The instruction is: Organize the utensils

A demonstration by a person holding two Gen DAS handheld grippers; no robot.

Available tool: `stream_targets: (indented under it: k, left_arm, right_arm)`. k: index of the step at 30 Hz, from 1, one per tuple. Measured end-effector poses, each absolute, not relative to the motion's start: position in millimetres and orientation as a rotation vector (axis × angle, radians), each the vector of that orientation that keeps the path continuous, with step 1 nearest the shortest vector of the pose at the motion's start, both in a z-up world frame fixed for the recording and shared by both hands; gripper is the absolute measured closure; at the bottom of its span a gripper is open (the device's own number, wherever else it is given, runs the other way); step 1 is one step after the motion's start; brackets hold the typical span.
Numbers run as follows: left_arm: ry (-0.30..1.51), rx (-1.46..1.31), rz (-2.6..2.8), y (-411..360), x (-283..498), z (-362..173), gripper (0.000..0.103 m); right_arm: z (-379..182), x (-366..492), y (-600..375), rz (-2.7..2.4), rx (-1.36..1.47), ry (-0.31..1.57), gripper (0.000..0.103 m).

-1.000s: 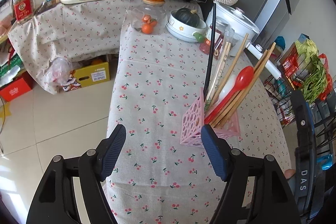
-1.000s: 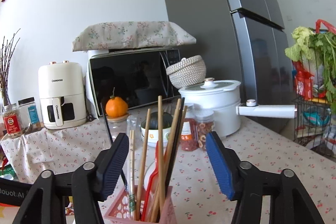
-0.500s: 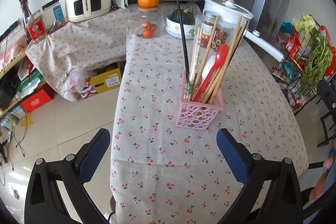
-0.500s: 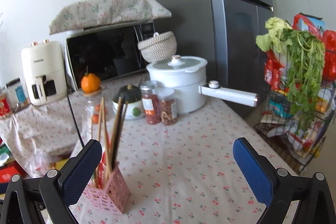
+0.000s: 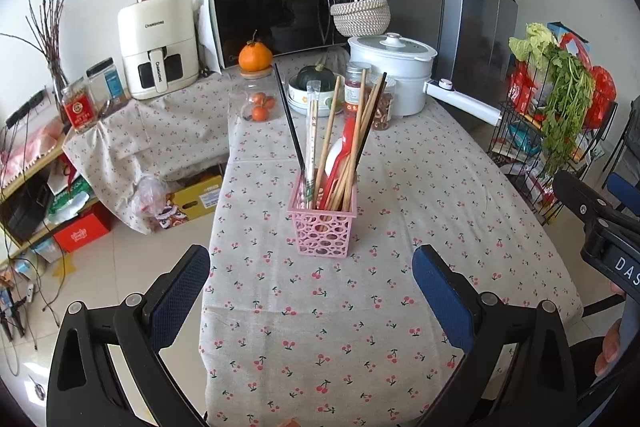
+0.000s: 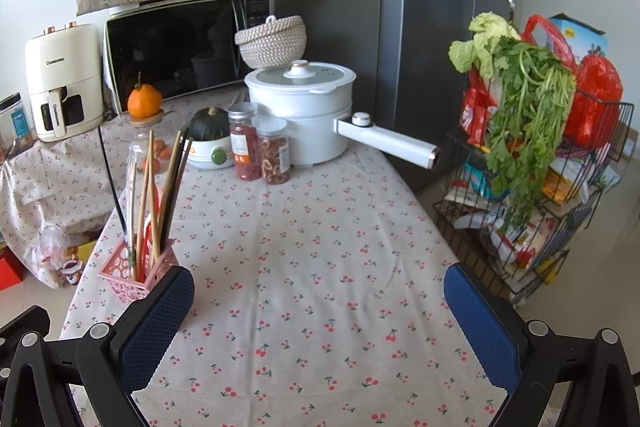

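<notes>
A pink perforated holder (image 5: 323, 231) stands upright mid-table, and it shows at the left in the right wrist view (image 6: 134, 277). It holds several wooden chopsticks (image 5: 362, 131), a black chopstick (image 5: 289, 119), a paper-wrapped pair (image 5: 311, 131), a red spoon (image 5: 343, 155) and a white spoon (image 5: 332, 157). My left gripper (image 5: 311, 293) is open and empty, held back from the holder above the table's near end. My right gripper (image 6: 318, 311) is open and empty, to the right of the holder.
The cherry-print tablecloth (image 5: 400, 211) covers the table. At its far end stand a white pot with a long handle (image 6: 308, 111), two jars (image 6: 262, 149), a bowl with a squash (image 5: 316, 87), a jar topped by an orange (image 5: 256, 67). A wire rack of greens (image 6: 528, 163) is at the right.
Both grippers have pulled back from the holder and opened wider. The holder now stands farther off in both views, with the utensils upright in it.
</notes>
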State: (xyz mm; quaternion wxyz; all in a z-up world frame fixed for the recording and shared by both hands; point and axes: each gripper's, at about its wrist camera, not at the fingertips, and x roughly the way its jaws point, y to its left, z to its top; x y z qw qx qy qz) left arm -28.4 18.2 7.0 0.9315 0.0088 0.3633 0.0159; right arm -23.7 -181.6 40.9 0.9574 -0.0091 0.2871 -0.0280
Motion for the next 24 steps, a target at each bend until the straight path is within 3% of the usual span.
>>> stream_targets:
  k: [24]
  left_arm:
    - [0.765, 0.027, 0.006, 8, -20, -3, 0.001]
  right_arm:
    - [23, -10, -190, -0.053, 0.000, 0.662, 0.000]
